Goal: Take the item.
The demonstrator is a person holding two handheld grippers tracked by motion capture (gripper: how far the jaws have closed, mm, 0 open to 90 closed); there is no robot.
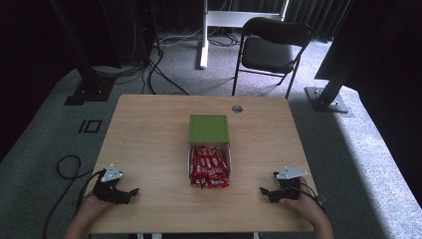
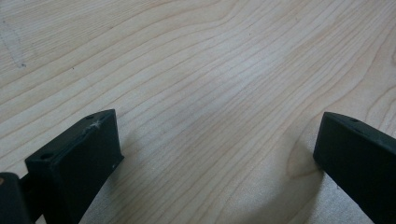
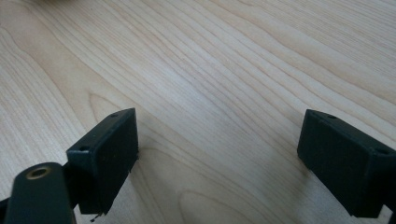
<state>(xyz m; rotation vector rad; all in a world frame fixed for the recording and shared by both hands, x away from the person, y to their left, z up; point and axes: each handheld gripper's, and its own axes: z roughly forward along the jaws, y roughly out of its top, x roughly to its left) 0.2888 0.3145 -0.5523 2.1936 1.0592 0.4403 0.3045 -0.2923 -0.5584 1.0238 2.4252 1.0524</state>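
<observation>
Both grippers — left, right — jaws apart; near table edge.

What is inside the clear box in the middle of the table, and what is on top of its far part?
The clear box is packed with red wrapped snack bars. A green lid sits over its far part, hiding whatever lies beneath it. Lower layers of bars are covered too.
</observation>
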